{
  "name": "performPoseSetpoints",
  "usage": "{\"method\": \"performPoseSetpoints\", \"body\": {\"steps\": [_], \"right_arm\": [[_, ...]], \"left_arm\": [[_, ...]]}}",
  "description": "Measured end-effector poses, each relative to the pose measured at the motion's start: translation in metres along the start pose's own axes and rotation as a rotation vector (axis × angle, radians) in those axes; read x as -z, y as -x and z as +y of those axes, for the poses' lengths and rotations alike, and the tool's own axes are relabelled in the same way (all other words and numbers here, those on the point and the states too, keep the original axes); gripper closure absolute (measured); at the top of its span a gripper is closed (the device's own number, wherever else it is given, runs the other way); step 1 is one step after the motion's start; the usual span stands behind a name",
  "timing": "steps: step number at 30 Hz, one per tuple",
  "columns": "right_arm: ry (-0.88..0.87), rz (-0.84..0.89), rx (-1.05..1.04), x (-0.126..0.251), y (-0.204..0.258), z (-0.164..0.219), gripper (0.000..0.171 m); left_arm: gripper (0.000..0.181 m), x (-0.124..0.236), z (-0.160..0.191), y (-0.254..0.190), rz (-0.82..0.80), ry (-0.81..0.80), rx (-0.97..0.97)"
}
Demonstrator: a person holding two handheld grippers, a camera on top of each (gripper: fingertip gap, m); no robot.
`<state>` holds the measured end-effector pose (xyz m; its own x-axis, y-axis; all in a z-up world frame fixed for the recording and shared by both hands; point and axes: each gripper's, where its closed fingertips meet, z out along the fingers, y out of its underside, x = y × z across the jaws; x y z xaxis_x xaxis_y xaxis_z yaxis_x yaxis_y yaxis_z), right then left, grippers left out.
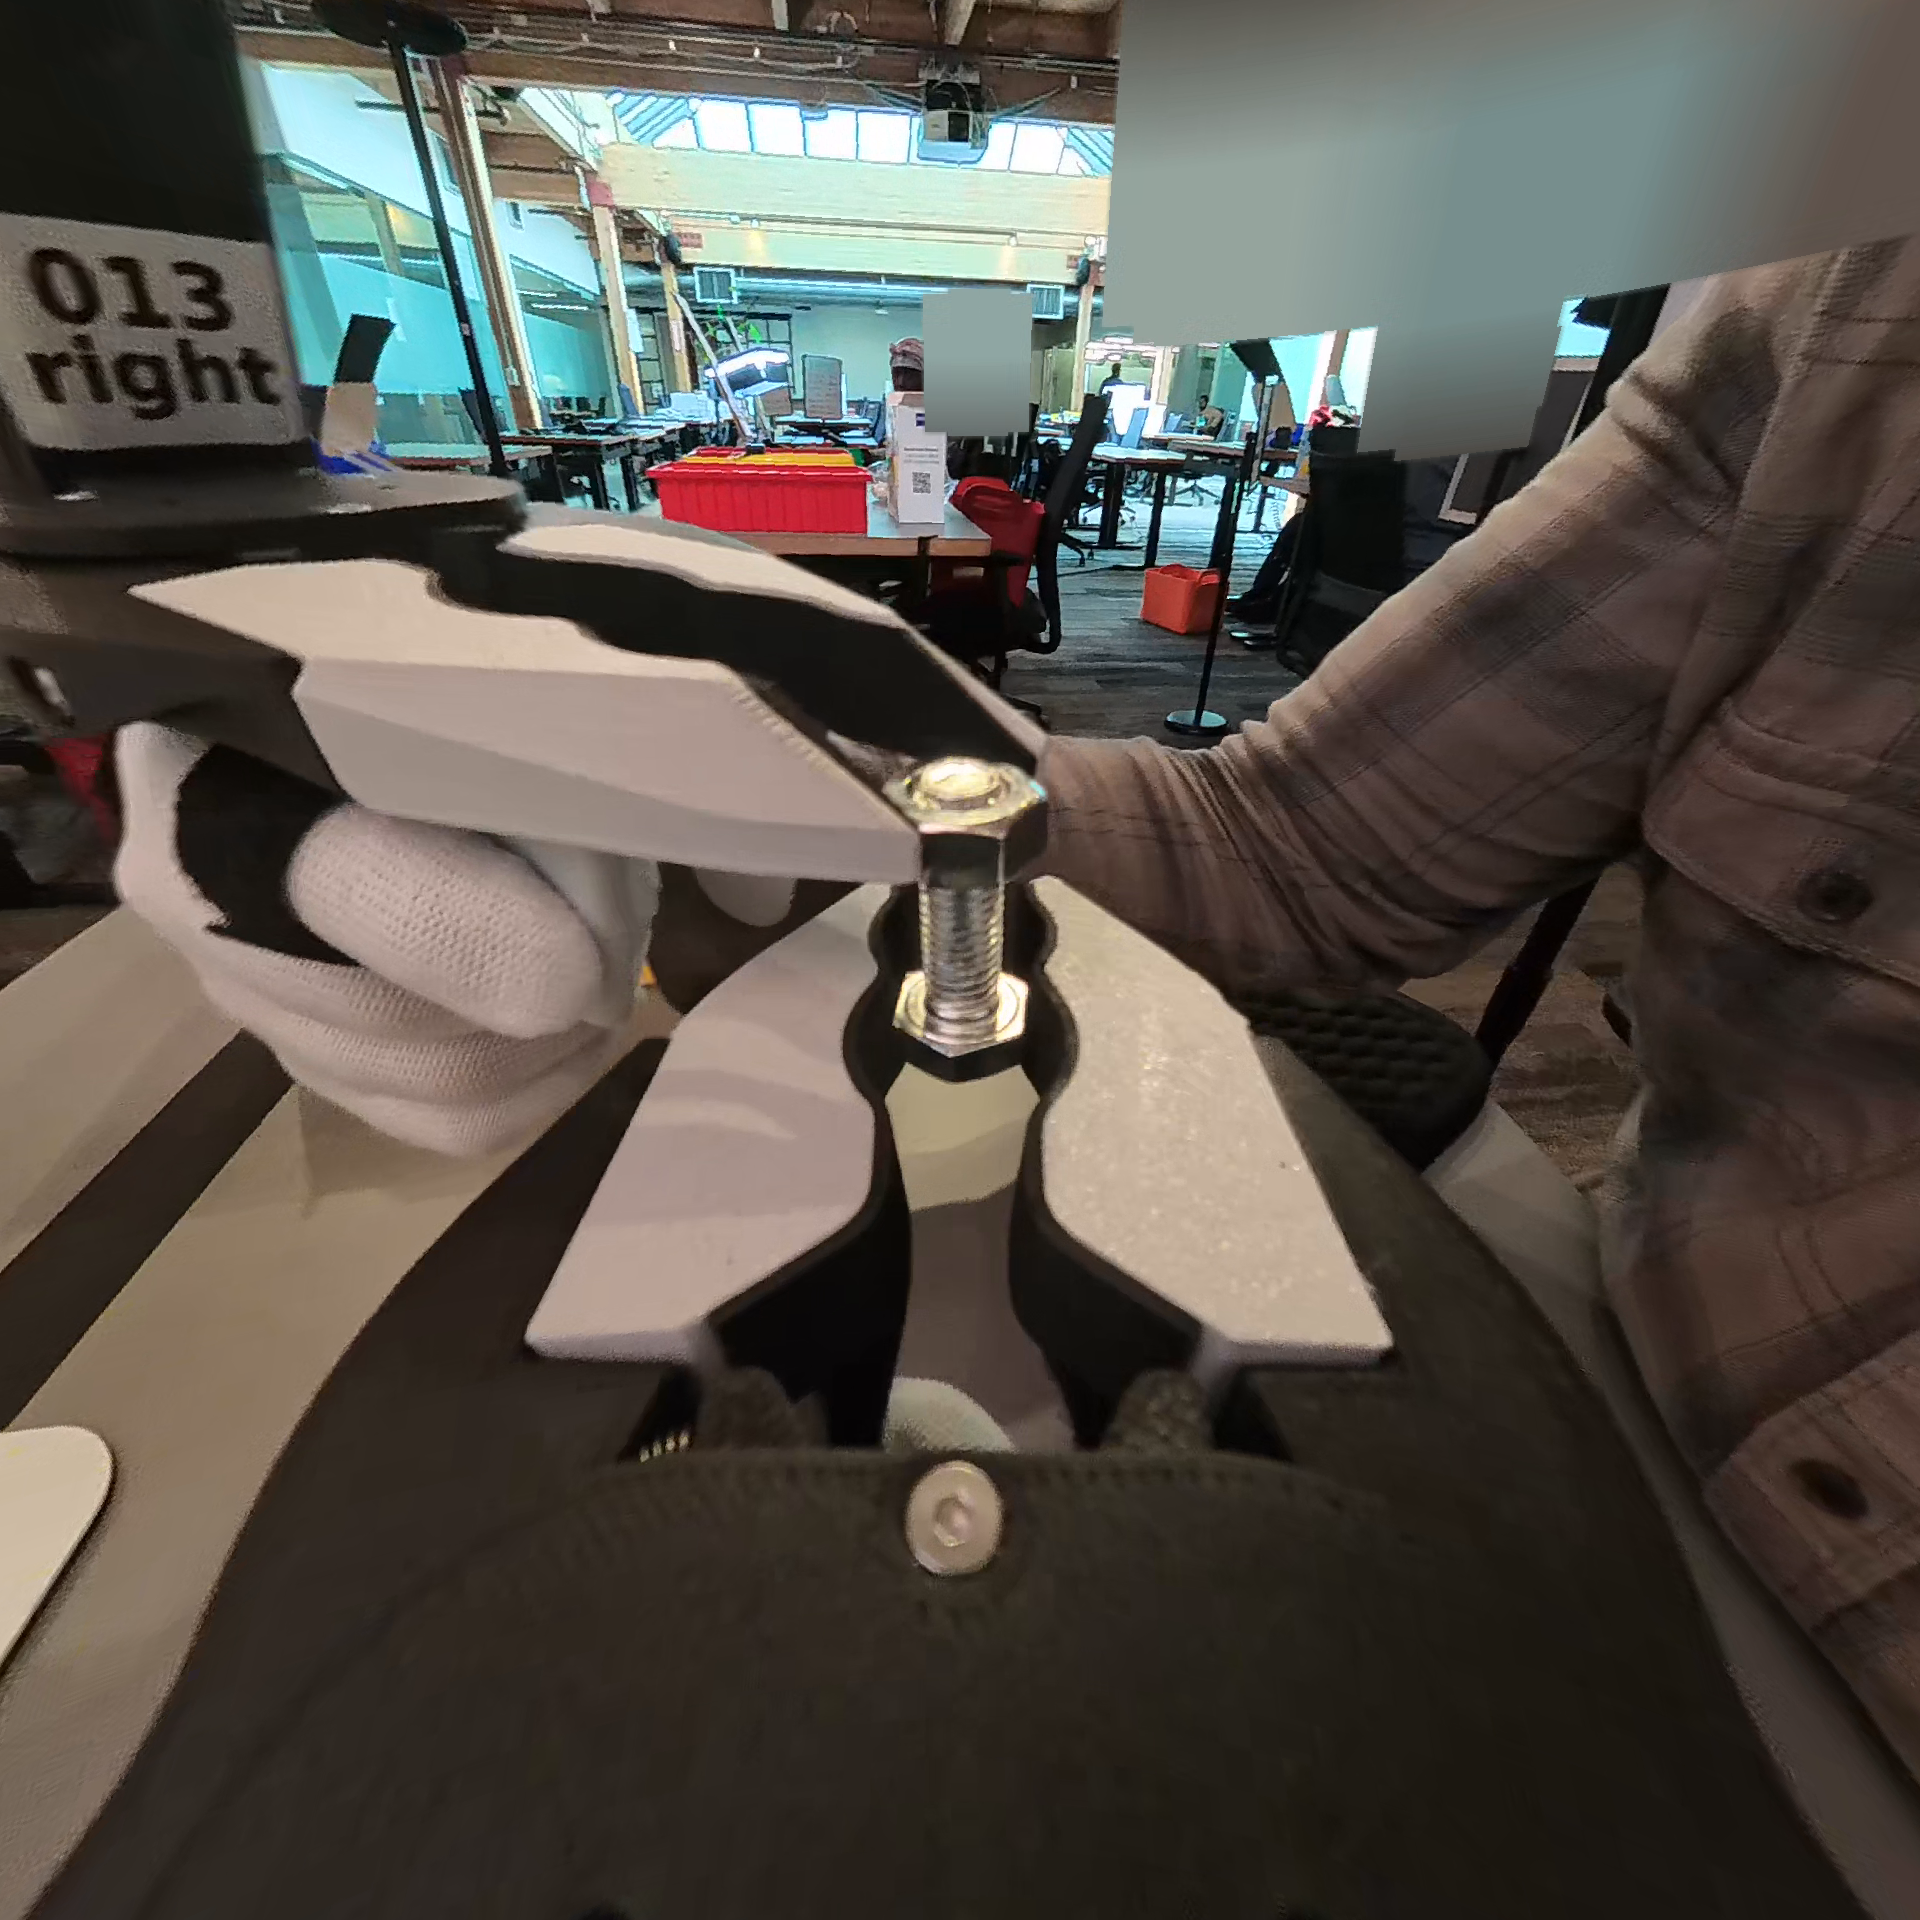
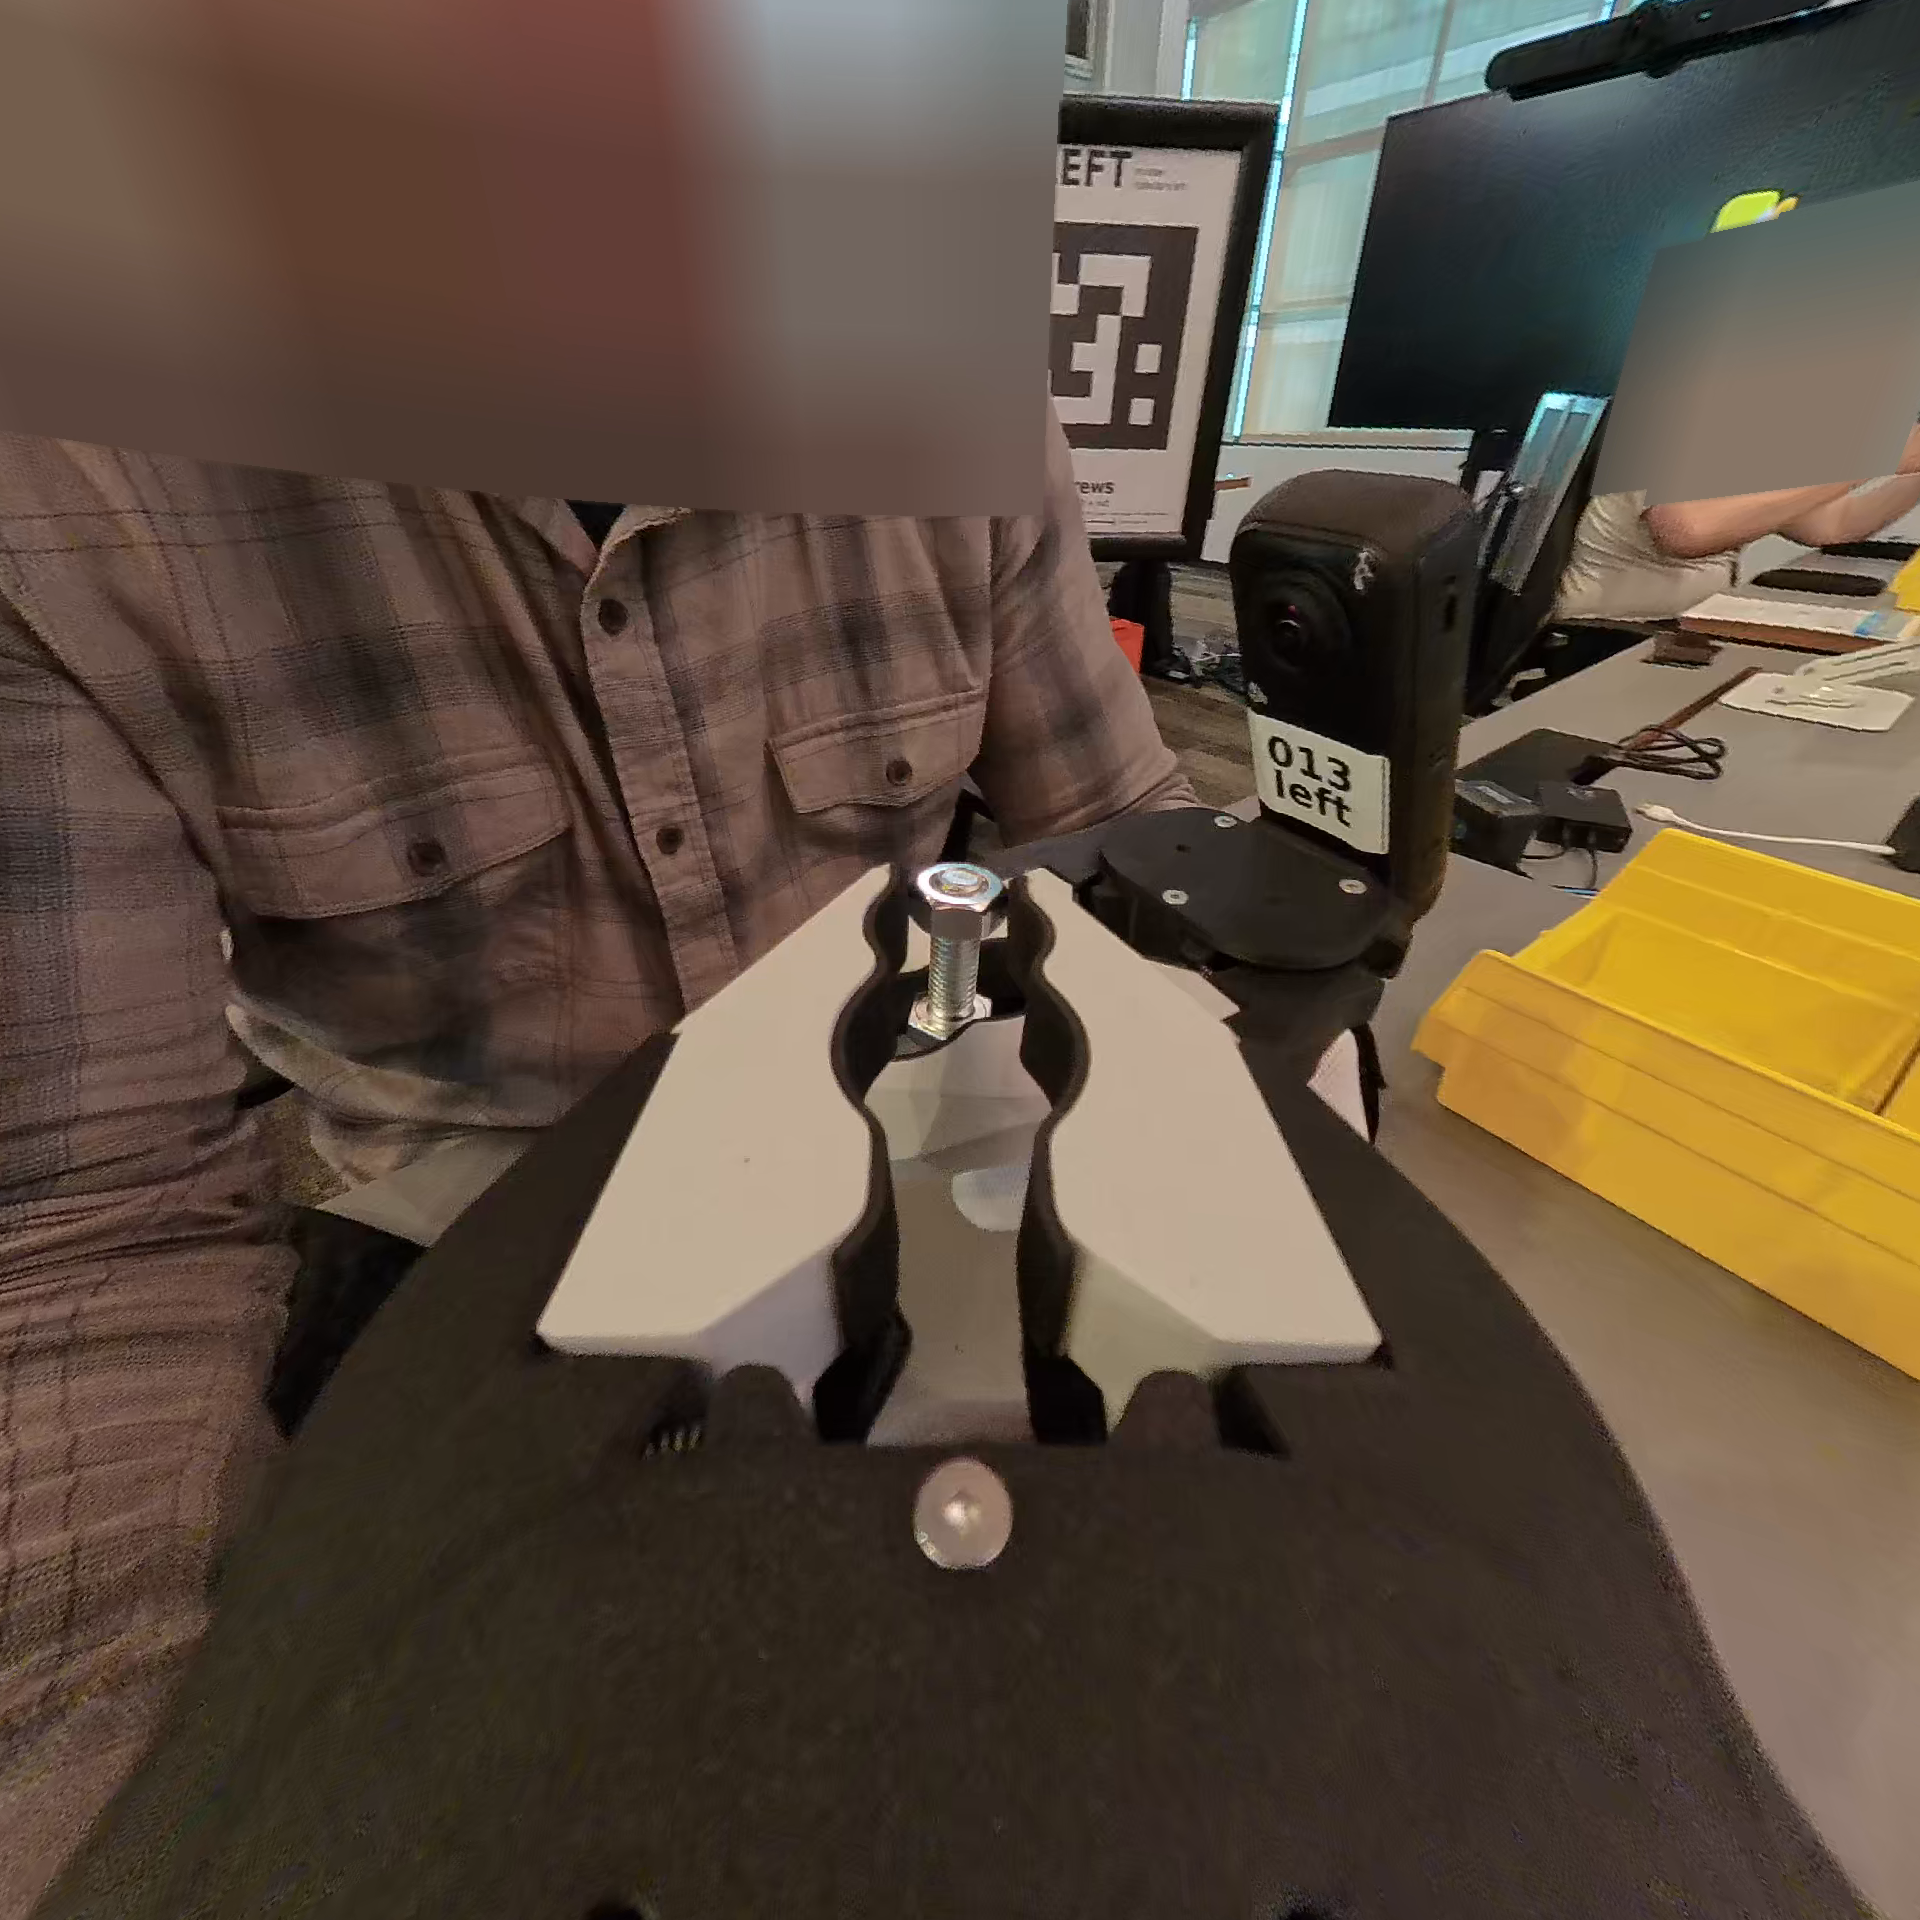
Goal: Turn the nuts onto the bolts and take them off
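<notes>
Left hand-held gripper (image 1: 961, 1023) sits clamped on bolt (image 1: 961, 951) head, shank upright in midair above the counter (image 2: 1621, 1299). Right hand-held gripper (image 2: 958, 904) pinches nut (image 1: 971, 821) at the shank's top end. Step looks like spinning the nut, direction unclear; next needs a wrist twist, bolt kept steady. Yellow bin (image 2: 1704, 1049) beside.
</notes>
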<state>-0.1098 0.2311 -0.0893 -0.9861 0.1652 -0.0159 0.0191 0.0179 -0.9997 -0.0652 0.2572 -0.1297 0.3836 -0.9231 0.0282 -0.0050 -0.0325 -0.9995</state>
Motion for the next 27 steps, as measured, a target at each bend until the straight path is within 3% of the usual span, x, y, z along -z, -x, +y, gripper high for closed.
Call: {"method": "performPoseSetpoints", "body": {"steps": [7, 27], "right_arm": [[0.062, 0.241, -0.010, 0.009, -0.016, 0.002, 0.155], [0.162, 1.330, -0.080, 0.042, -0.040, 0.015, 0.155]], "left_arm": [[0.162, 0.006, 0.001, 0.021, -0.111, 0.012, -0.005], [0.162, 0.014, 0.013, 0.065, -0.403, 0.055, -0.053]]}}
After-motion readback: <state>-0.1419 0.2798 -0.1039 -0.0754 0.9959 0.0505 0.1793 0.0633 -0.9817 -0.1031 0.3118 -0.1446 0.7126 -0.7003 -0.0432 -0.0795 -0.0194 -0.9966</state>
